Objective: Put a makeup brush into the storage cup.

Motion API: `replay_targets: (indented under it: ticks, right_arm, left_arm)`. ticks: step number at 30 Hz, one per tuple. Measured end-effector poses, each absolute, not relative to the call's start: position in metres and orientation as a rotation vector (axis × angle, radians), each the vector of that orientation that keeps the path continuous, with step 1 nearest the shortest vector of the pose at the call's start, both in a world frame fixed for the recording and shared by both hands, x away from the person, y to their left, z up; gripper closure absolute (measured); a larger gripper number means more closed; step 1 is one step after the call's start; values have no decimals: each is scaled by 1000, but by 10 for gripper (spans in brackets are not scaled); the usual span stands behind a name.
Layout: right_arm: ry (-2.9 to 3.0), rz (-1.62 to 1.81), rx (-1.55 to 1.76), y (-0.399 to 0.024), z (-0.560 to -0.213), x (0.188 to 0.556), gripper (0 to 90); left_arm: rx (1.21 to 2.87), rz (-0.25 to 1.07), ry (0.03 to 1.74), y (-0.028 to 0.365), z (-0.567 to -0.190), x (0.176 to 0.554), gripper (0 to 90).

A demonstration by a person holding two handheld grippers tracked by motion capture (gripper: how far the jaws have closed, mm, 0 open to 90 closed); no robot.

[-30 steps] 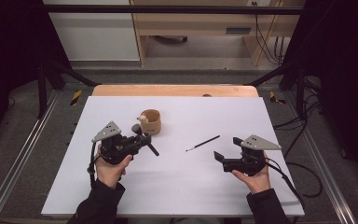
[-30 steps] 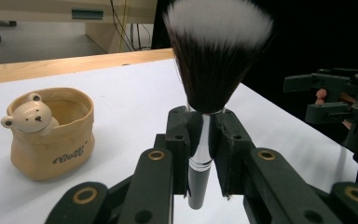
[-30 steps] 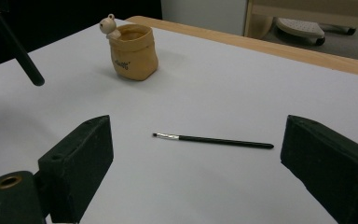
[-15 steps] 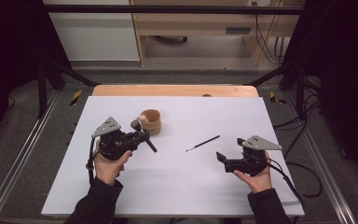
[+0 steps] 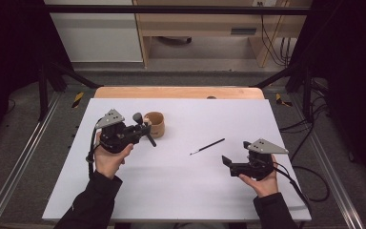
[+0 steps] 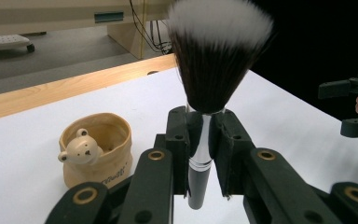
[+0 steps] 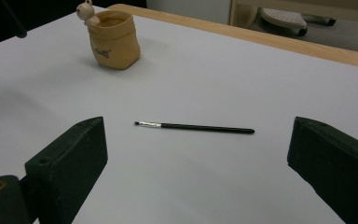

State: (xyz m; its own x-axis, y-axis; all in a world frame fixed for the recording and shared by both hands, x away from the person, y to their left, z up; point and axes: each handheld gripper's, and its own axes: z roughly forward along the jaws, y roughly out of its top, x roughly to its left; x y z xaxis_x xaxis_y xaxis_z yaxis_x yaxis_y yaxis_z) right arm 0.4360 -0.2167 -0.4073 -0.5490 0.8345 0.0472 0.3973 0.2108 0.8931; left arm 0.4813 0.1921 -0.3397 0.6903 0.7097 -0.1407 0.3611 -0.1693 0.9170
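- Left gripper (image 5: pixel 142 128), toward the desk's (image 5: pixel 171 191) left edge: jaws clamped on the silver collar of a thick black makeup brush (image 6: pixel 210 70) with white-tipped bristles, held off the desk.
- Just beside it stands a tan bear cup (image 5: pixel 155 124); its writing is too small to read.
- Near the desk's middle lies a thin brush (image 5: pixel 208 146).
- Right gripper (image 5: pixel 228 163), toward the right edge: jaws wide apart, empty.

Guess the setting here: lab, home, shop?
Likely a lab recording bench: a white board on a table framed by metal rails, cables trailing on the floor, and staged props, a brush and bear cup.
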Motion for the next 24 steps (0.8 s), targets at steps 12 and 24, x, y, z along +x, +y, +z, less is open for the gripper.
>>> replay_targets:
  ticks: [12, 24]
  right_arm:
    - [2051, 1299, 1141, -216, -408, 436, 57]
    - [2051, 1303, 1139, -216, -407, 436, 60]
  left_arm:
    - [1803, 425, 854, 187, -330, 499, 765]
    - [1804, 440, 871, 181, -329, 521, 765]
